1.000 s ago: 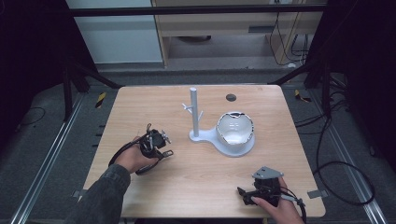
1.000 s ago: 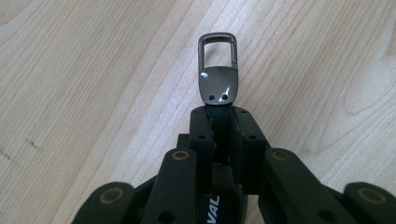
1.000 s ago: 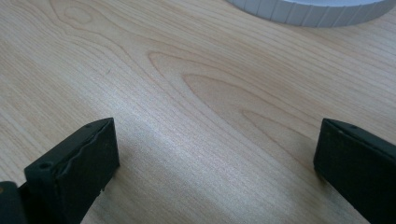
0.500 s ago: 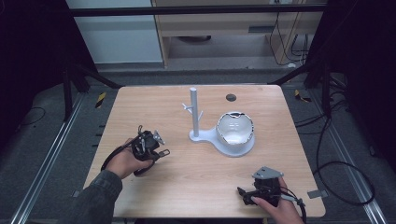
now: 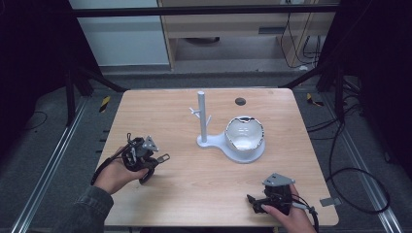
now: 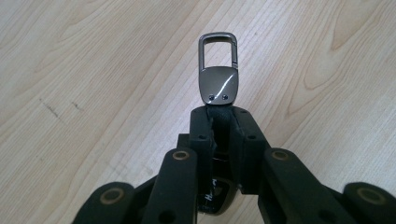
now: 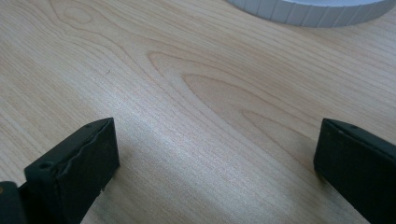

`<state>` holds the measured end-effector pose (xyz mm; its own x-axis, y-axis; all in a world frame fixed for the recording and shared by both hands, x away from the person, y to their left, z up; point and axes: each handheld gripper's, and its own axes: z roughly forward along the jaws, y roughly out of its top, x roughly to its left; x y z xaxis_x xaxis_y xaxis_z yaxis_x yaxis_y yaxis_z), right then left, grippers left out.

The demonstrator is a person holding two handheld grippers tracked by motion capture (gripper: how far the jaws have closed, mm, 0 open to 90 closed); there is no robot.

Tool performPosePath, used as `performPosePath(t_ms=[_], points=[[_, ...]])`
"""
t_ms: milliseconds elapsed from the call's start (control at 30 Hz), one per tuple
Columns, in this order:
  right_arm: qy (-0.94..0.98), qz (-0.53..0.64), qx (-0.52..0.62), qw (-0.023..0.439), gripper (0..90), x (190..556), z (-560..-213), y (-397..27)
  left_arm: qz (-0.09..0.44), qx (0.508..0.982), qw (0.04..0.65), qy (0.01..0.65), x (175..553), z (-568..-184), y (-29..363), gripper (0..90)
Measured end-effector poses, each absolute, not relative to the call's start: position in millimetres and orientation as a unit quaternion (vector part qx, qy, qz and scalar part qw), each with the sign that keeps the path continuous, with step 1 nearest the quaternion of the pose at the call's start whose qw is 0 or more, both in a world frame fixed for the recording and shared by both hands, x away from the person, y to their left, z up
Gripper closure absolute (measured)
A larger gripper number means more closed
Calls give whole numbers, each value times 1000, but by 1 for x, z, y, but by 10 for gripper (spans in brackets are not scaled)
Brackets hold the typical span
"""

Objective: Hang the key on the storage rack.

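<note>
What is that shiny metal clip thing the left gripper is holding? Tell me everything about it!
The metal clip is a dark grey keyring clasp that looks like polished metal. It has an open rectangular loop at its far end and a solid, shiny plate below with two tiny rivets. A black strap runs from the plate down between the jaws of the left gripper, which are shut on it. The clip sticks out straight past the jaws, above the wooden table; whether it touches the wood is unclear.

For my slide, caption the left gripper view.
Left gripper shut on a keychain strap, its metal clasp jutting past the jaws above the wooden table.
</note>
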<state>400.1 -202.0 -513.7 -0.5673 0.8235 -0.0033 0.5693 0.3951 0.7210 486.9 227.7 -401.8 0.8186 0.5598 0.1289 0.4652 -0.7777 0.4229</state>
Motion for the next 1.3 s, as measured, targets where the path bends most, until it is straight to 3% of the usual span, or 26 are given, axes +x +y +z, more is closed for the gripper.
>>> performPosePath(t_ms=[700,1300], points=[[815,346,427,184,4,400,-514,-202,141,925,220,277,461,-384,249,799],[815,346,427,184,4,400,-514,-202,174,901,277,287,463,-367,237,801]])
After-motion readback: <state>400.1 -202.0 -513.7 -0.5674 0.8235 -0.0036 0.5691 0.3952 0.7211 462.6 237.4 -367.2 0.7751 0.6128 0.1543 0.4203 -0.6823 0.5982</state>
